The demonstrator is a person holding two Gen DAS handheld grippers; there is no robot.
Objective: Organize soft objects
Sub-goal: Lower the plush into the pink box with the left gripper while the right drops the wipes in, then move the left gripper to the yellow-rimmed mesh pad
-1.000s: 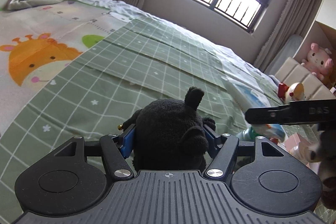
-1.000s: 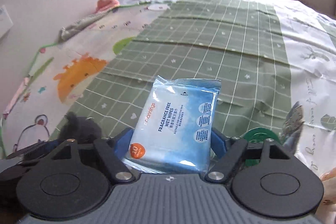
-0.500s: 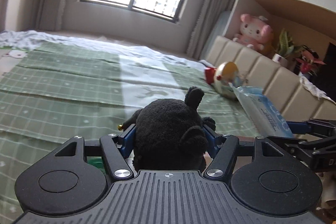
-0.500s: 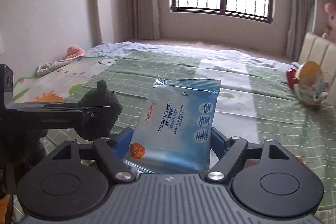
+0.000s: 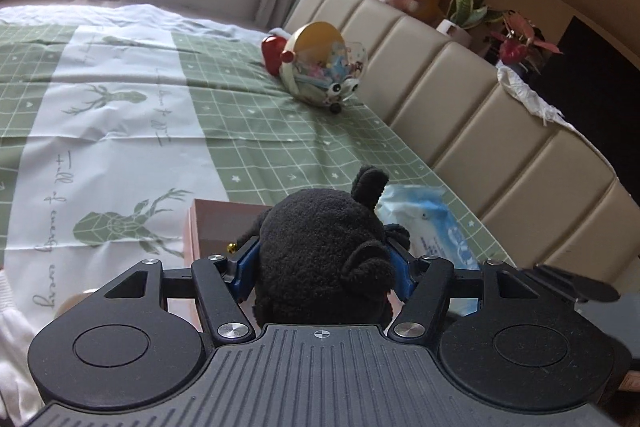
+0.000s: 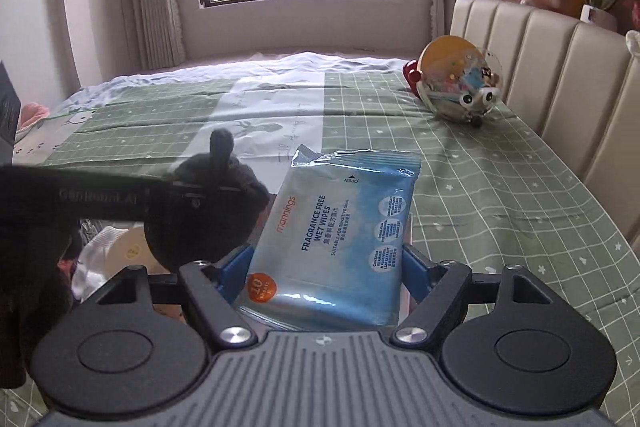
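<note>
Left gripper (image 5: 324,259) clamped on black plush toy (image 5: 324,251), ears pointing forward and up. Right gripper (image 6: 324,267) clamped on blue wet-wipes pack (image 6: 340,239), long axis running forward along fingers. Both held above pink box (image 5: 224,223) sitting on green checked bedspread (image 5: 280,131), near padded headboard (image 5: 480,115) edge of bed. Box lies directly below and slightly left of plush; wipes pack just right of plush. Likely next: lower both into box; left gripper nearer. Round toy bag (image 6: 456,83) well apart, by headboard.
</note>
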